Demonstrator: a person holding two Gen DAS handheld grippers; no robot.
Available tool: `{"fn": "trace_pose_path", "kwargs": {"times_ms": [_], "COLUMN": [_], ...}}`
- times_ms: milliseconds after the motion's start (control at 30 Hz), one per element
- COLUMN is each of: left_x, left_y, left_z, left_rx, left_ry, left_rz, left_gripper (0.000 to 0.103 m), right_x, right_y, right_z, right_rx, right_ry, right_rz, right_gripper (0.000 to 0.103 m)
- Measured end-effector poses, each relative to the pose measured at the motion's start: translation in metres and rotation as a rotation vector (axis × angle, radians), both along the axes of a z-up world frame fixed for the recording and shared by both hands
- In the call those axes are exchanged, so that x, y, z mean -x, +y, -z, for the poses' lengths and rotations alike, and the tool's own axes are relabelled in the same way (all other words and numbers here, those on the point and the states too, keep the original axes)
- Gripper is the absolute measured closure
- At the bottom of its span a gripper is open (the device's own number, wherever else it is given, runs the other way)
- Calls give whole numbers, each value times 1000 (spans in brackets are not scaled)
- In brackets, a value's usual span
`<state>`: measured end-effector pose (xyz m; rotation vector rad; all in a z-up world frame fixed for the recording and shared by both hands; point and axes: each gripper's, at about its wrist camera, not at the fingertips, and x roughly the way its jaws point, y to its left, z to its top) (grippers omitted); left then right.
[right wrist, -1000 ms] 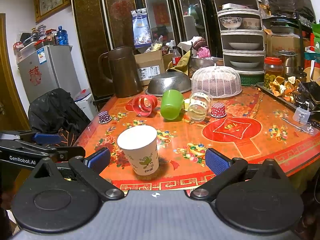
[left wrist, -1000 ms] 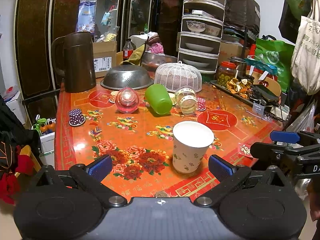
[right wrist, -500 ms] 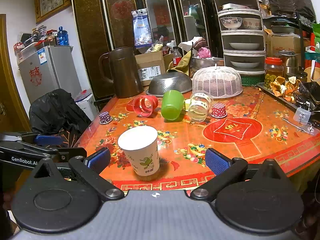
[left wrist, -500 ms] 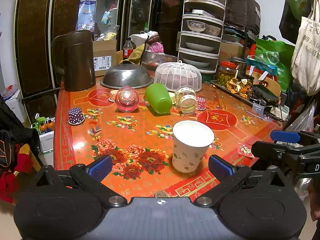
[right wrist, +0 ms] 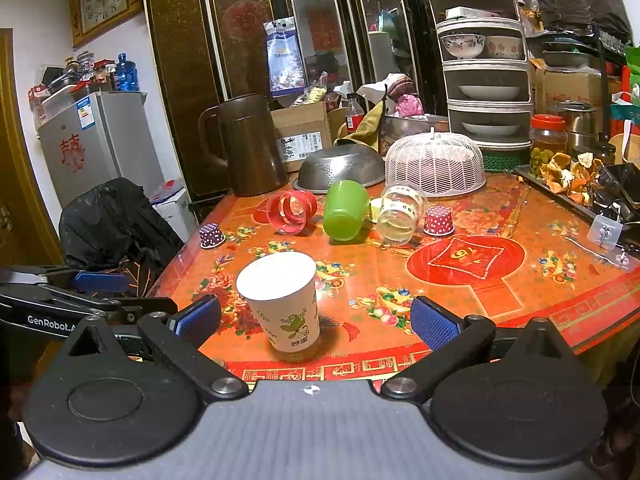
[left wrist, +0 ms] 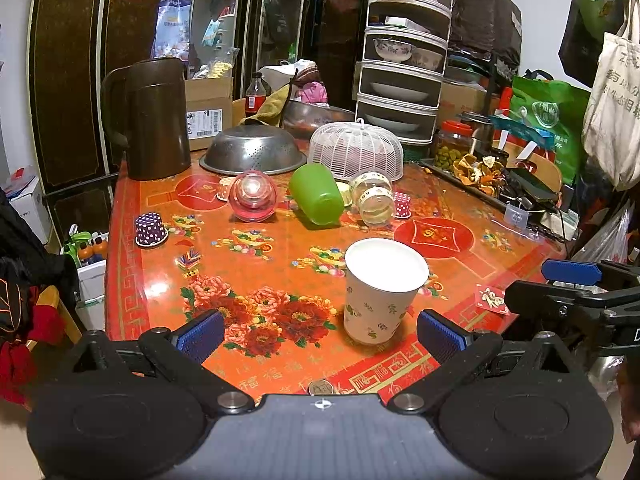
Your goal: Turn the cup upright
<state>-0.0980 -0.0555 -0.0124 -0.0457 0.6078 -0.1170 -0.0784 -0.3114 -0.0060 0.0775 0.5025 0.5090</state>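
Left gripper (left wrist: 318, 330) spread wide, holding nothing, poised low at the near edge of the table (left wrist: 128, 240). Right gripper (right wrist: 314, 320) likewise wide open and empty, at the same near edge, just to the side. Paper cup (left wrist: 380, 292) standing close in front of both, wide end up and narrow end on the tablecloth, white with a small leaf print; seen between the left gripper's blue pads (left wrist: 440, 336) but nearer the right-hand one, touching neither. Top of the paper cup looks flat white rather than hollow in both views, so hard to say whether open mouth or glare. Judged by shape alone, already upright, which would put the flip itself done and the step in hand at release and backing away. Farther back, well apart, a green cup (left wrist: 316, 194) on its side, with a pink cup (left wrist: 252, 196) and a clear jar (left wrist: 374, 204) also tipped over beside it, and two small dotted cups (left wrist: 150, 230) mouth down. Beyond those, a steel colander (left wrist: 252, 150), a white mesh cover (left wrist: 356, 150) and a brown jug (left wrist: 154, 120). If another cup is meant next, probably a reach across past the paper cup without knocking it, jaws turned to meet a rolling body, then a lift and a turn onto the base.
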Motion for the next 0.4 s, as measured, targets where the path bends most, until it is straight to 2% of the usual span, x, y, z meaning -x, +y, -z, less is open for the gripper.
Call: {"fn": "trace_pose_path", "kwargs": {"times_ms": [233,400], "left_x": [-1,1], "left_y": [-1,-2], "left_z": [3,6], "left_rx": [0,-11], "left_ry": [0,-41], "left_rz": [1,-7], "left_gripper": [0,0], "right_x": [1,1], "right_y": [1,0], "right_z": [1,2], "right_rx": [1,0], "right_ry": [2,4], "right_rz": [1,3], "right_gripper": [1,1]}}
